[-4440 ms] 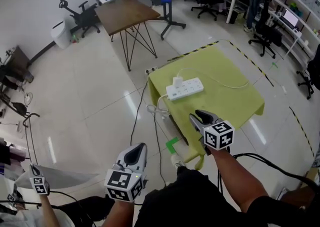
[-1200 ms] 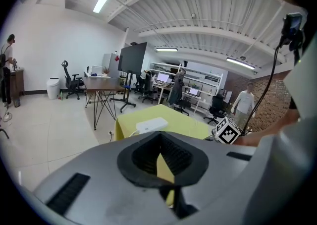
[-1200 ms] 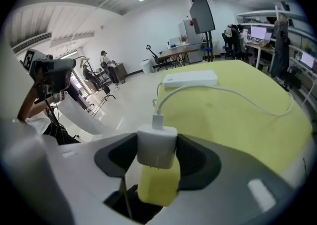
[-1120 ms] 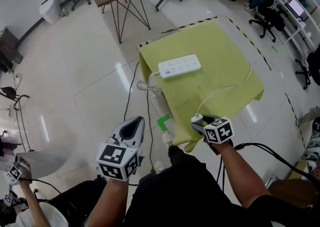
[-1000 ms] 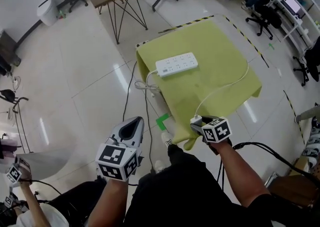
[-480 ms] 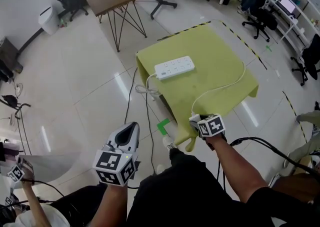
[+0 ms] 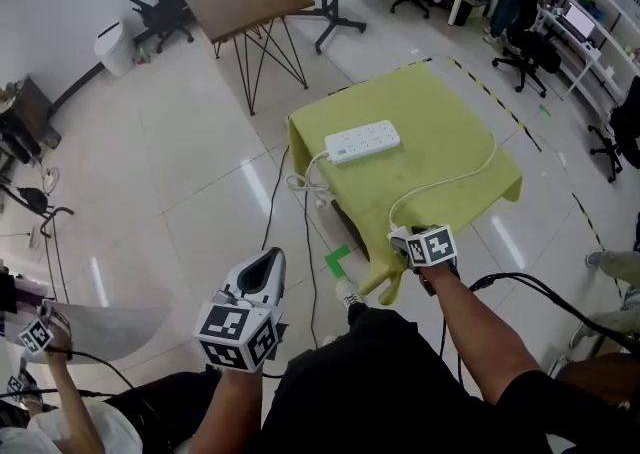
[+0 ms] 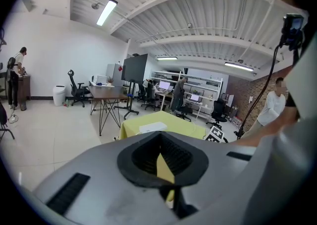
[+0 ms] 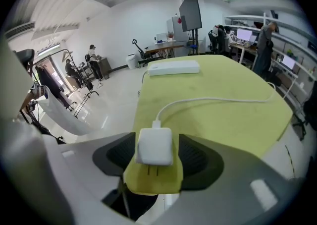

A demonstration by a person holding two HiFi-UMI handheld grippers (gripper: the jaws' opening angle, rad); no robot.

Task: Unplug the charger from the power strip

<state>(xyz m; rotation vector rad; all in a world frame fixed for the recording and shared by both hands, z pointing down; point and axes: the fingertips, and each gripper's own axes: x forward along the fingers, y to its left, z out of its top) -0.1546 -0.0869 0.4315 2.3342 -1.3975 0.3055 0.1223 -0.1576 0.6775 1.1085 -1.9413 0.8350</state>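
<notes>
The white charger [image 9: 154, 145] lies on the near corner of the yellow-clothed table [image 7: 440, 132], prongs towards me. It sits between the jaws of my right gripper [image 9: 154, 152], which are opening, with a gap on its right side. Its white cable [image 9: 213, 101] curves back across the cloth. The white power strip [image 7: 363, 141] rests at the table's far left side with nothing plugged in. In the head view the right gripper [image 7: 403, 239] hovers at that corner. My left gripper [image 7: 272, 257] hangs shut and empty over the floor, left of the table.
A brown table [image 7: 245, 4] on wire legs stands beyond the yellow one. The strip's cord lies coiled on the floor [image 7: 300, 187] by the table's left edge. Office chairs and desks fill the back right. A person's hand with a marker cube [image 7: 35, 335] shows at the lower left.
The charger, plugged into the strip in the earliest frame, is out of it and rests at the near corner. The right gripper has stayed there. The left gripper has drifted a little.
</notes>
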